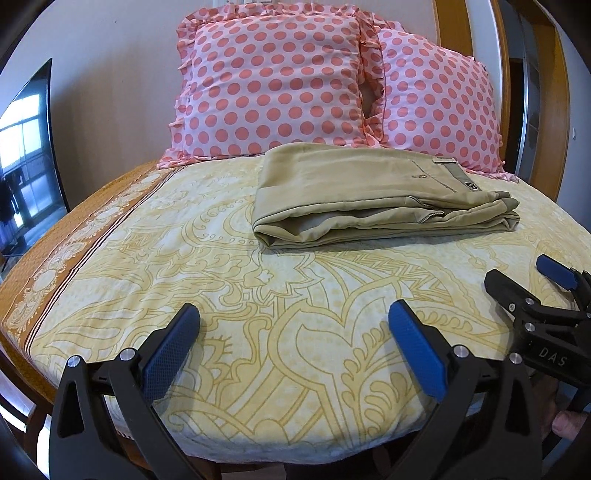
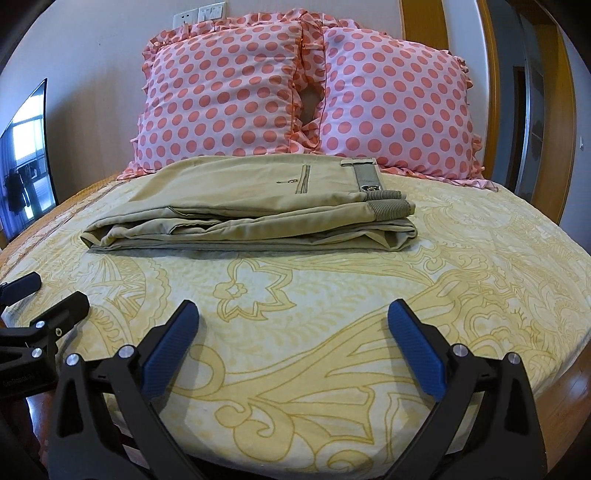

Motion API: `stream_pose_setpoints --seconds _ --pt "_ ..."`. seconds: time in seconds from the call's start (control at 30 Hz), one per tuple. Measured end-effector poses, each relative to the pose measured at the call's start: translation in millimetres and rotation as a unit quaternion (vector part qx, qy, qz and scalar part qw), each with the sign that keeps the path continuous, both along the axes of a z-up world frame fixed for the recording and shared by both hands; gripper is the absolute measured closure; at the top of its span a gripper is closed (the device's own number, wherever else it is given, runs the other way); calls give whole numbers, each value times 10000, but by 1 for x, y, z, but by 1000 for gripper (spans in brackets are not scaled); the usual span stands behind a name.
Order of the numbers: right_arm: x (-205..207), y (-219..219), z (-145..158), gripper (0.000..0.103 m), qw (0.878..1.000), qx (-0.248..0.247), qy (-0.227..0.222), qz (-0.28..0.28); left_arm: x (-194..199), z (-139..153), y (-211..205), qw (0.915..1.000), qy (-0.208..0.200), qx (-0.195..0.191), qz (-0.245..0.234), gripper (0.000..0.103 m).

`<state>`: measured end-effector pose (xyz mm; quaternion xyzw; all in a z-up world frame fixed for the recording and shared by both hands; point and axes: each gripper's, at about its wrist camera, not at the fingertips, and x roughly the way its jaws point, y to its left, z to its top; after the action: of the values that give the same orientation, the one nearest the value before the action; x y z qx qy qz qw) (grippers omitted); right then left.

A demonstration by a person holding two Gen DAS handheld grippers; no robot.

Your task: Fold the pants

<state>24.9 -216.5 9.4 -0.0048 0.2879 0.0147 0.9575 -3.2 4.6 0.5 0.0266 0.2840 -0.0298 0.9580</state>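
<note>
Two grippers in play and both are empty right now; the left gripper (image 1: 293, 317) has its blue-padded fingers (image 1: 173, 350) spread wide over the near part of the bed (image 1: 221, 280), nothing between them, and the right gripper (image 2: 293, 317) is spread just as wide over the same sheet, also holding nothing; in the left wrist view you can see the right one poking in from the right edge, and in the right wrist view the left one shows at the left edge, so they sit side by side near the foot of the bed.

The pants (image 2: 251, 206) are khaki and lie folded into a flat rectangular bundle on the yellow patterned sheet, toward the far side of the bed, well apart from both grippers; the ribbed waistband end points right, a back pocket with a small button faces up, and the folded edge runs along the near side; the far edge of the bundle sits just beside the two pink polka-dot pillows (image 2: 306, 92), which stand propped against the wall behind it; can't tell if cloth and pillow frill actually touch.

Off to the left there's a TV screen (image 1: 26, 147) reflecting a window; wooden door frame (image 2: 495, 74) on the right; wall sockets (image 2: 201, 13) above the pillows.
</note>
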Motion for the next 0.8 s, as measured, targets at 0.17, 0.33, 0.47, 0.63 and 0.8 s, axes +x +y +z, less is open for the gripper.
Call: stream_pose_setpoints --seconds 0.17,0.33,0.47,0.63,0.8 --pt "0 0 0 2 10000 0 0 1 0 0 1 10000 15 1 27 1" --pt "0 1 0 2 10000 0 -9 -4 1 1 0 10000 26 10 93 1" --pt "0 0 0 2 10000 0 -10 -5 2 1 0 9999 25 10 98 1" --pt "0 1 0 2 10000 1 -13 -9 1 1 0 10000 21 11 91 1" --pt "0 1 0 2 10000 0 -15 -11 2 0 1 10000 23 10 90 1"
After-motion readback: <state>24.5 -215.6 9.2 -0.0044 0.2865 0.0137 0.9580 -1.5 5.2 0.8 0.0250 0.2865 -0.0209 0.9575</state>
